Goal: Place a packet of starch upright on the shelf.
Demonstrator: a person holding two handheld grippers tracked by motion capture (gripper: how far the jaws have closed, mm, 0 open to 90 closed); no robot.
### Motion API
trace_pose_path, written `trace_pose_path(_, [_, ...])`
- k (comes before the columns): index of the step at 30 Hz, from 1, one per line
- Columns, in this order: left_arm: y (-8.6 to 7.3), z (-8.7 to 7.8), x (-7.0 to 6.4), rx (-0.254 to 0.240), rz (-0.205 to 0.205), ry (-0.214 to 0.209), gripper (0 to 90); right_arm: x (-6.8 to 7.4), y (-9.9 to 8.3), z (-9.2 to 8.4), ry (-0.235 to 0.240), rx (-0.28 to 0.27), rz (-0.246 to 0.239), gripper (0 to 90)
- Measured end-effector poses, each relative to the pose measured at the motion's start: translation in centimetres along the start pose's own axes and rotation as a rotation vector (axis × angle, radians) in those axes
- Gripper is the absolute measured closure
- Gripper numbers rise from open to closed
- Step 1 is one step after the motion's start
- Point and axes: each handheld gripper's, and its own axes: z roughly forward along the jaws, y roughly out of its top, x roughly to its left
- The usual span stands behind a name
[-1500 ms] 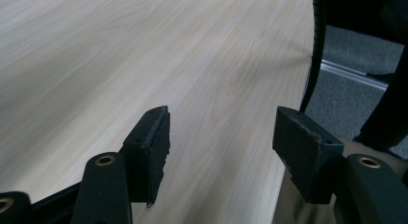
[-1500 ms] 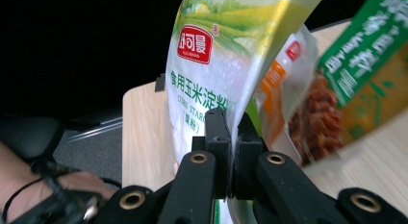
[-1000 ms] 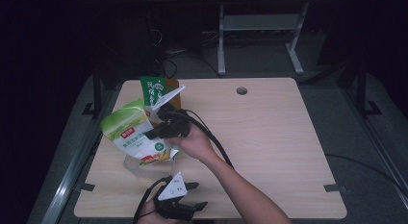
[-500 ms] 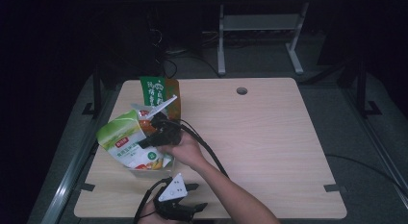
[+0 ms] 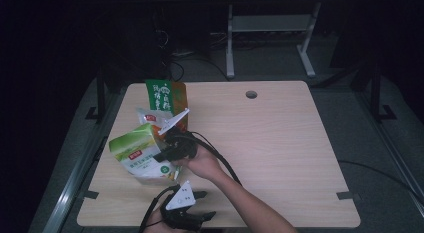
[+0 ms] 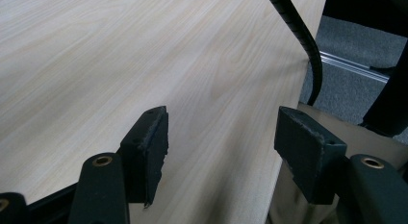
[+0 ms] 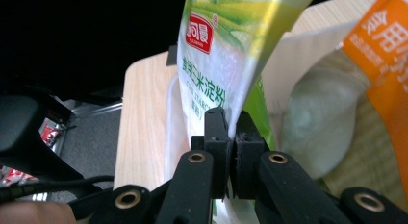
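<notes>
Crowded left, open right

The surface (image 5: 280, 138) lies bare across its right half; a green-and-white bag (image 5: 142, 155), an orange packet (image 5: 150, 117) and a green pouch (image 5: 166, 95) block the left rear.

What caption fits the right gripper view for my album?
The right claw pinches the edge of a green-and-white starch bag above the wooden table.

The room around the pale wooden table (image 5: 280, 143) is very dark, light falls softly from above onto its top, and the close green-and-white plastic bag (image 7: 216, 56) looks blurry.
</notes>
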Motion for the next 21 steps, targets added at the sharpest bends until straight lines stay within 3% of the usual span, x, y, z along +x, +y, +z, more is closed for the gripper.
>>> trace_pose_path(4, [0.1, -0.1, 0.1, 0.000, 0.010, -0.001, 36.2, -0.4, -0.9, -0.2, 0.005, 0.006, 0.011, 87.5])
trace_pose_path(8, [0.1, 0.0, 0.1, -0.001, 0.017, -0.001, 36.2, -0.8, -1.9, -0.2, -0.007, 0.052, 0.008, 87.5])
trace_pose_path(12, [0.1, 0.1, 0.1, 0.001, 0.013, -0.003, 36.2, -1.1, -2.5, -0.4, 0.003, 0.040, 0.015, 87.7])
trace_pose_path(21, [0.2, 0.1, 0.1, -0.005, 0.009, -0.004, 36.2, -1.6, -2.6, -1.4, -0.066, 0.072, -0.037, 87.7])
